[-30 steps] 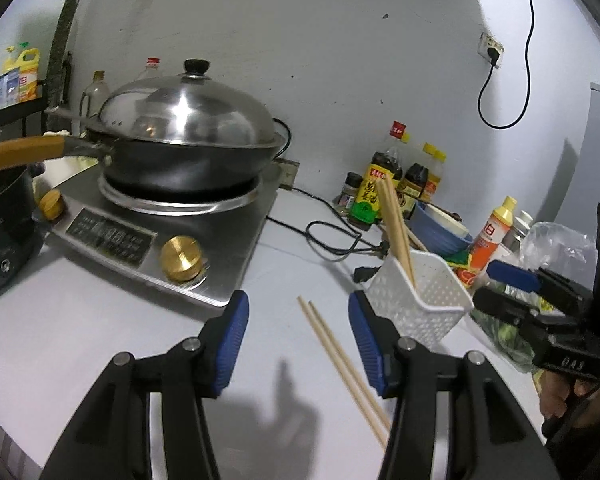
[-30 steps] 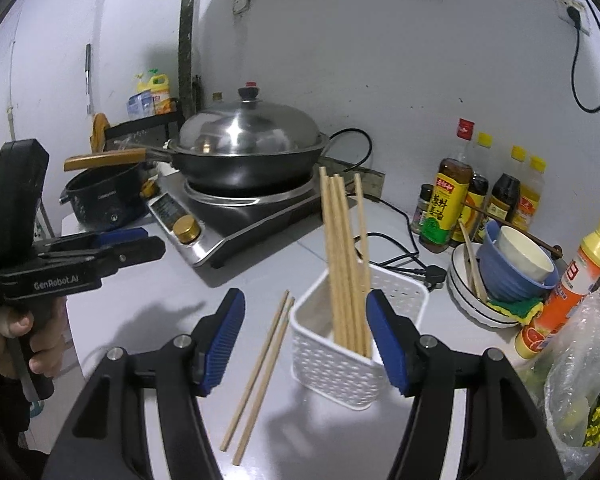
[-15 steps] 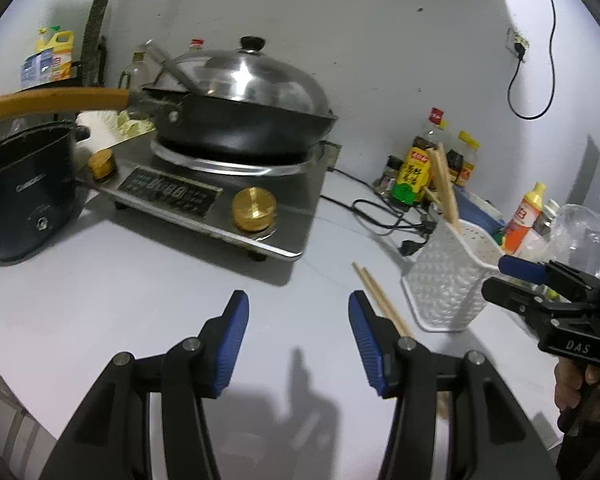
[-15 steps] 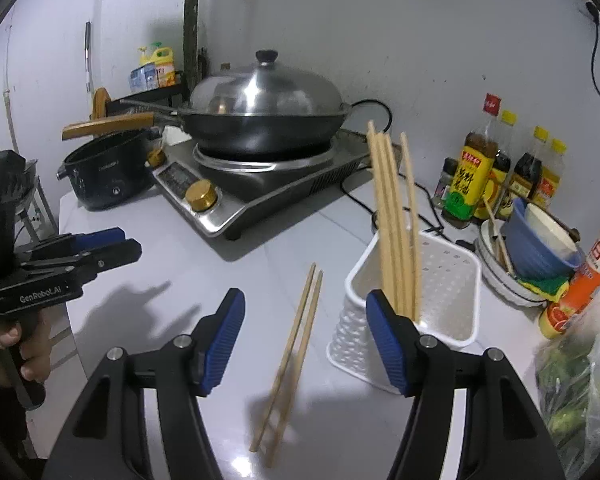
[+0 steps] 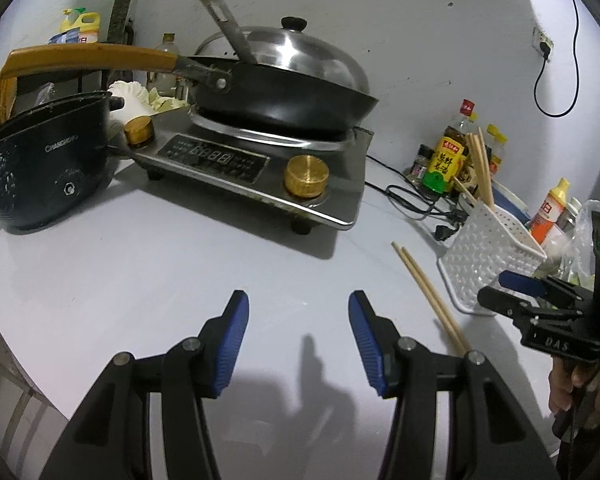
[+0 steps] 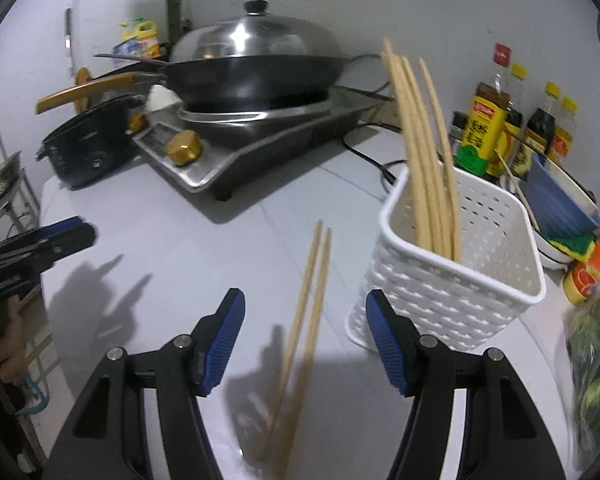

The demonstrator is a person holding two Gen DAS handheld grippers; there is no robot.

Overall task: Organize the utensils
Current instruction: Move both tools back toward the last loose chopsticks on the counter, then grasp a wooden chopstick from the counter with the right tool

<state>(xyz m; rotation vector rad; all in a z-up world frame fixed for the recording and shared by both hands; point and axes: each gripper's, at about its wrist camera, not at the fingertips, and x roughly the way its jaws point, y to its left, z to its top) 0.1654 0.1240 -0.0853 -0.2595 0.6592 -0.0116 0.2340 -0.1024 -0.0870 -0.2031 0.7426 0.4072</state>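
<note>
Two wooden chopsticks [image 6: 309, 292] lie side by side on the white counter, and they run between the open jaws of my right gripper [image 6: 305, 338], which hovers just above them and touches nothing. To their right stands a white perforated basket [image 6: 452, 280] with several chopsticks [image 6: 424, 148] upright in it. My left gripper [image 5: 294, 344] is open over bare counter; the loose chopsticks [image 5: 428, 292] lie to its right, the basket [image 5: 480, 252] beyond them. The right gripper [image 5: 516, 292] shows at that view's right edge, held by a hand.
A steel cooker [image 5: 260, 168] with a lidded black wok [image 5: 292, 80] fills the back. A black pot [image 5: 40, 168] sits far left. Sauce bottles [image 6: 488, 128], stacked bowls [image 6: 556, 204], a black power cable [image 5: 408, 200] and a bag of greens [image 6: 596, 344] crowd the right.
Both grippers have sunk toward the counter. The loose chopsticks now lie between the right gripper's jaws, and the left view has swung left, away from them.
</note>
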